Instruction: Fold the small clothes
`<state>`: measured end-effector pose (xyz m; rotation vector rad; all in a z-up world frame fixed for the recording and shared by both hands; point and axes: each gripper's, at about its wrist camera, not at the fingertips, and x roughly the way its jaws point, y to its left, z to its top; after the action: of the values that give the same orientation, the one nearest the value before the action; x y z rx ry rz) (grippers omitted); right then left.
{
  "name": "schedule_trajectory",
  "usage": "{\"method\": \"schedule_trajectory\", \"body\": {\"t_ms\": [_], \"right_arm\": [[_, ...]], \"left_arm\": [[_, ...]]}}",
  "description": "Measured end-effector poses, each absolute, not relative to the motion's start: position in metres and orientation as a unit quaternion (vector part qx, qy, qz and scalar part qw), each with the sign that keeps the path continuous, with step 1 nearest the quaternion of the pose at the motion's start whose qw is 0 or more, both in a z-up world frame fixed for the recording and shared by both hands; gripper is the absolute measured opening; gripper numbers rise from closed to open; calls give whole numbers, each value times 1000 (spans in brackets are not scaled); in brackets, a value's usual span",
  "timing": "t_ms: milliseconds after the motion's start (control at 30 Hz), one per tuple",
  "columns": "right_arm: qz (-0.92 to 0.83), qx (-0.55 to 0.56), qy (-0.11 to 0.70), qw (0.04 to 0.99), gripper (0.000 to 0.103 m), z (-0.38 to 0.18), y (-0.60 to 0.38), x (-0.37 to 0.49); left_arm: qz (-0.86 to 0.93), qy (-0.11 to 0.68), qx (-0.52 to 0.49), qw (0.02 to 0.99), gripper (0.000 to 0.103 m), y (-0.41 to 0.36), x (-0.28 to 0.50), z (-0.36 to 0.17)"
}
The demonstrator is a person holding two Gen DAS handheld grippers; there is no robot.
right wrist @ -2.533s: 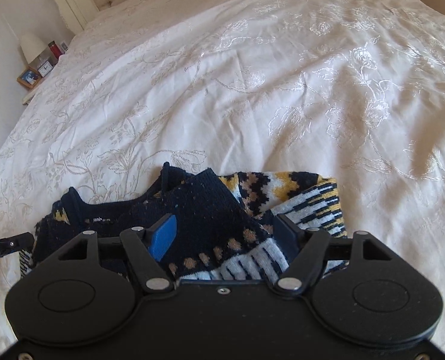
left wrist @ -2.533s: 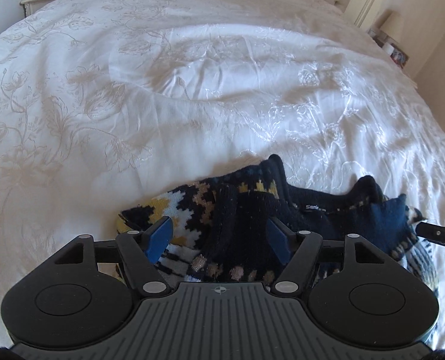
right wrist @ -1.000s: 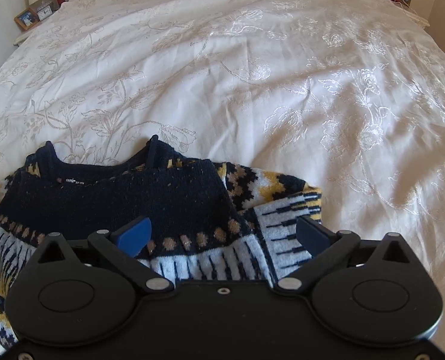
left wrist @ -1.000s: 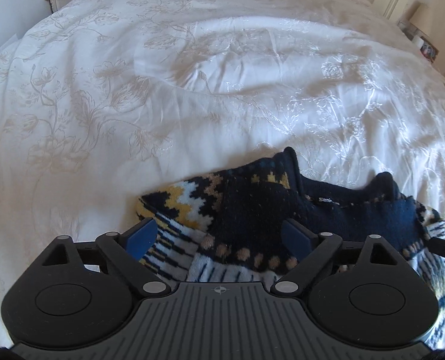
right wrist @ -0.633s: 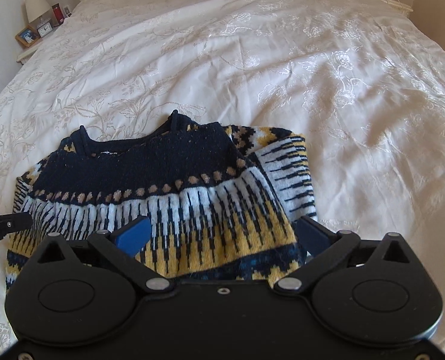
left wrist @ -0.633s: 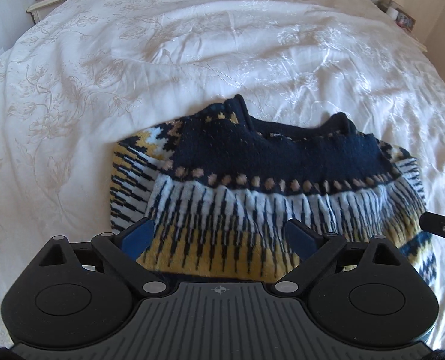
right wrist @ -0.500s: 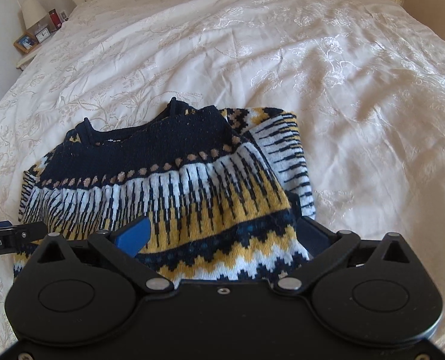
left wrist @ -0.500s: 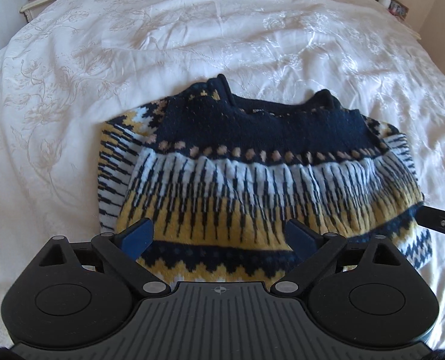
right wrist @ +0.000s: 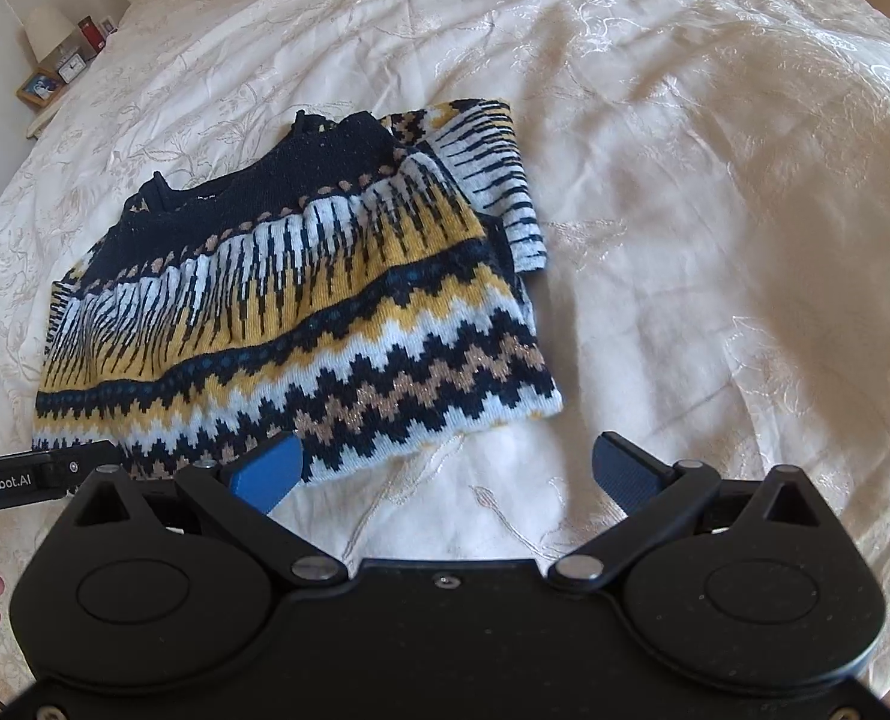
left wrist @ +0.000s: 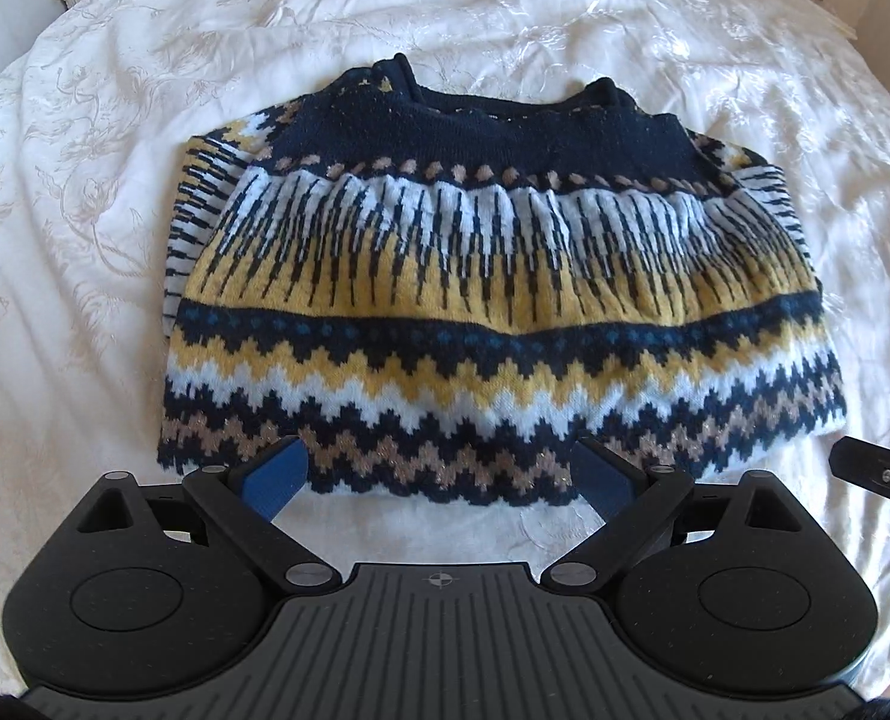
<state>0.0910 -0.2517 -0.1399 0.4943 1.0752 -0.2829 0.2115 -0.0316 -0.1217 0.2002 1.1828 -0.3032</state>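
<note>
Now the sweater (left wrist: 493, 300) lies folded on the bed (left wrist: 84, 240) — both grippers (left gripper (left wrist: 438, 477), right gripper (right wrist: 445, 471)) wide, empty; next, probably fold again.

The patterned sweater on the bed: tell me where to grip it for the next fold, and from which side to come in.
Grip the sweater at its bottom hem, one near corner per gripper. The hem is the free edge lying flat nearest both open grippers, left gripper and right gripper, so come in low from the near side over the bedspread. The sleeves look already tucked in, so probably fold hem toward collar.
</note>
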Motion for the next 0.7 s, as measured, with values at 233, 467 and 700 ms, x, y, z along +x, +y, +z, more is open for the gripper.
{"method": "schedule_trajectory", "body": {"t_ms": [233, 467, 700], "right_arm": [[-125, 247, 508, 815, 102, -143, -265, 72], [-112, 250, 505, 818, 102, -142, -279, 69], [-99, 251, 506, 819, 102, -146, -292, 71]], "left_arm": [[-131, 562, 94, 811, 95, -49, 198, -127], [-116, 562, 96, 813, 95, -61, 196, -133], [-104, 566, 86, 813, 95, -69, 195, -136]]}}
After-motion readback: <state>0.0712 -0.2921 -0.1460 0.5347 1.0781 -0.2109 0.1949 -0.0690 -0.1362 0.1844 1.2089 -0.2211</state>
